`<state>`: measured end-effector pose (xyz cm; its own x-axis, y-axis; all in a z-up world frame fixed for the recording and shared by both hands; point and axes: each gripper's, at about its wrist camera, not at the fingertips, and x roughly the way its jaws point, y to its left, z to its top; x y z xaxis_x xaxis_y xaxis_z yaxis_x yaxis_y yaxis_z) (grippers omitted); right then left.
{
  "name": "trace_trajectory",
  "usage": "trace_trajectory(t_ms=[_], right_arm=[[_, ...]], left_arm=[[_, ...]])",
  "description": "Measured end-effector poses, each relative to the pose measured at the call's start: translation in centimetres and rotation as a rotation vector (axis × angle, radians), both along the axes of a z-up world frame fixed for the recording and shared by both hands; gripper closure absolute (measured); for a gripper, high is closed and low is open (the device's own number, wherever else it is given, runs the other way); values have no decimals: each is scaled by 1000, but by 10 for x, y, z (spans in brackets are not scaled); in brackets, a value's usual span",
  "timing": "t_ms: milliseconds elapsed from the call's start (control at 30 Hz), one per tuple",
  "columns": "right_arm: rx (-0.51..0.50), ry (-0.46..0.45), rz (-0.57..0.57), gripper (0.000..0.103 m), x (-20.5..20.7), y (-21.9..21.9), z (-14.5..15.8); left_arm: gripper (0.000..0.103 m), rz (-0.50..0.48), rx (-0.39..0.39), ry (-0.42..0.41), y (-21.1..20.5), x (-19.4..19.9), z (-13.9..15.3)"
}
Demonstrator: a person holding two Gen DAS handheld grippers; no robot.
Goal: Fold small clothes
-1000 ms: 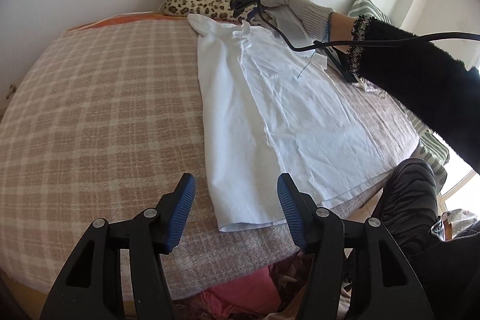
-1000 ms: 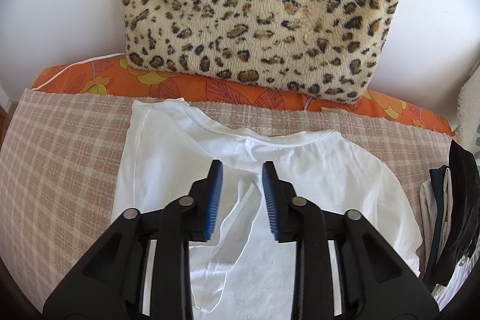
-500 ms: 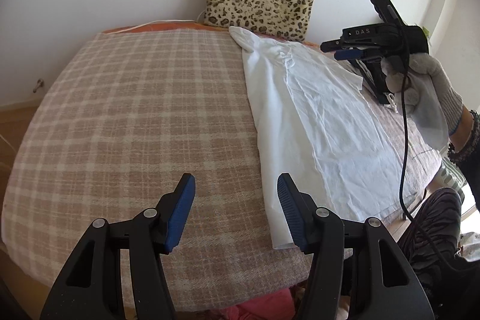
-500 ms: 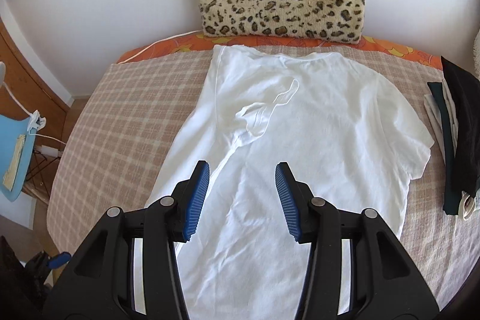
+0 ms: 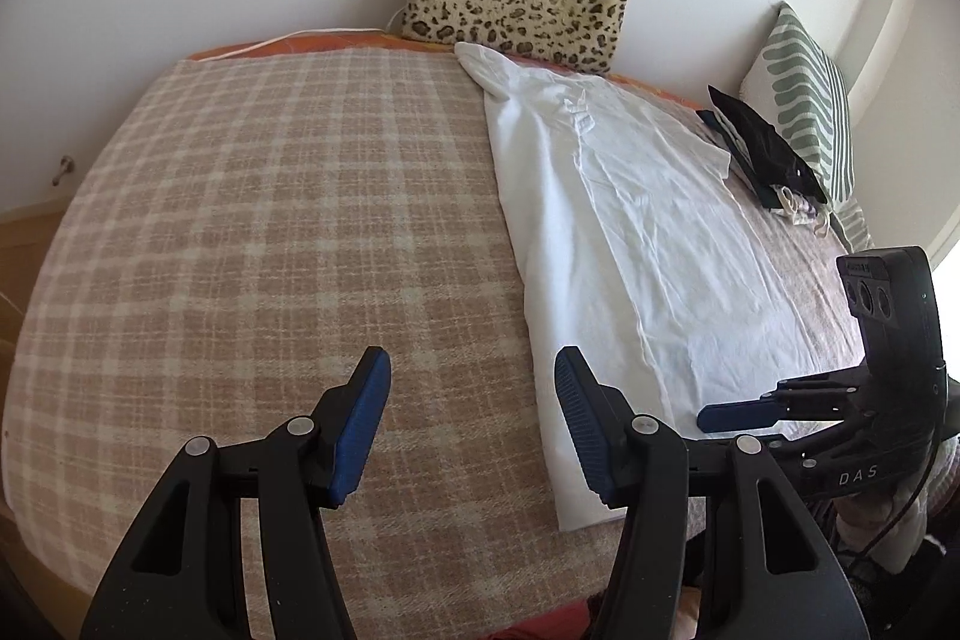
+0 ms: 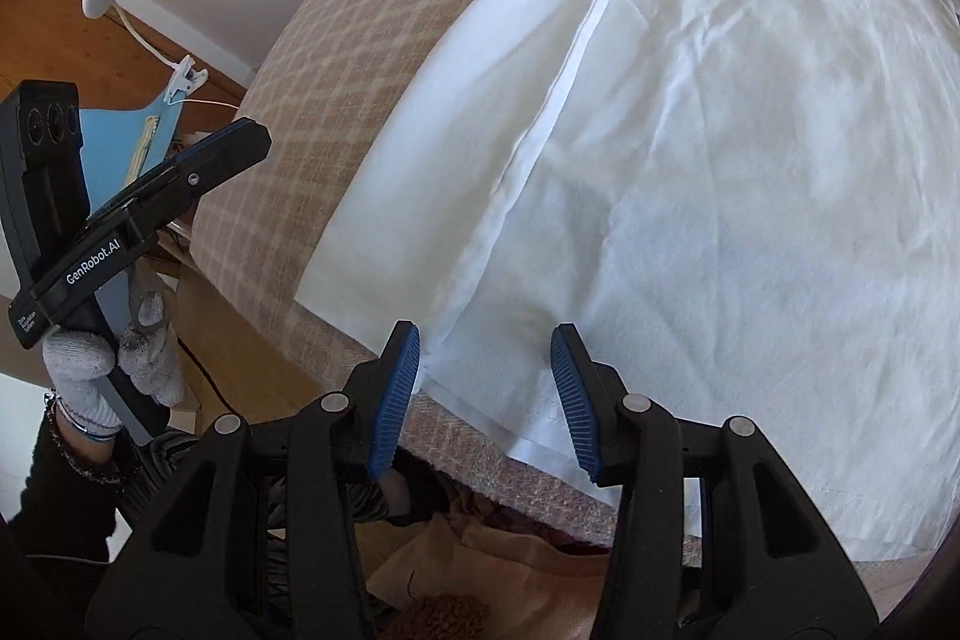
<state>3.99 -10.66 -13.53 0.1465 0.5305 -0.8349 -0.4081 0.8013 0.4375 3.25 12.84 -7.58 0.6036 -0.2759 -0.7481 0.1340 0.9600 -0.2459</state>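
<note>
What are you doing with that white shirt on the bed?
A person is folding a white T-shirt spread on a checked bedspread, holding a gripper in each hand. One long side is already folded in. The right gripper hangs open over the shirt's bottom hem at the bed's edge, gripping nothing. The left gripper is open too, over bare bedspread beside the shirt. Neither one holds the cloth.

Left gripper and right gripper: black plastic arms, ribbed blue pads, silver screws. White lettering "GenRobot.AI" on the left housing ("DAS" on the right). Left hand: grey knit glove, beaded bracelet, black sleeve.
</note>
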Motion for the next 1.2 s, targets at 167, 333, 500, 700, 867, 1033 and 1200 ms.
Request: trace_trajectory(t_ms=[167,333,500,700,867,1033,1200], right_arm=[[38,47,-3,56,-1,3,0],[24,54,3,59,-3,17,-1],[-41,25,22,95,0,24,-3],[-8,14,-5,97,-2,1,17],[-30,57,-9,97,0,-6,0],[-18,70,-6,97,2,-4,-3],[-14,75,6,97,5,-5,-4]], left_arm=[[47,-8,-17,22,-4,3,-1],[47,11,-26,10,0,2,3],[47,23,-2,-14,0,-5,7],[47,-6,-11,33,-9,-11,-6],[47,-59,-105,123,-26,-17,-27],[58,-84,-47,165,-45,-23,-41],[94,-95,-64,172,-50,-25,-50]])
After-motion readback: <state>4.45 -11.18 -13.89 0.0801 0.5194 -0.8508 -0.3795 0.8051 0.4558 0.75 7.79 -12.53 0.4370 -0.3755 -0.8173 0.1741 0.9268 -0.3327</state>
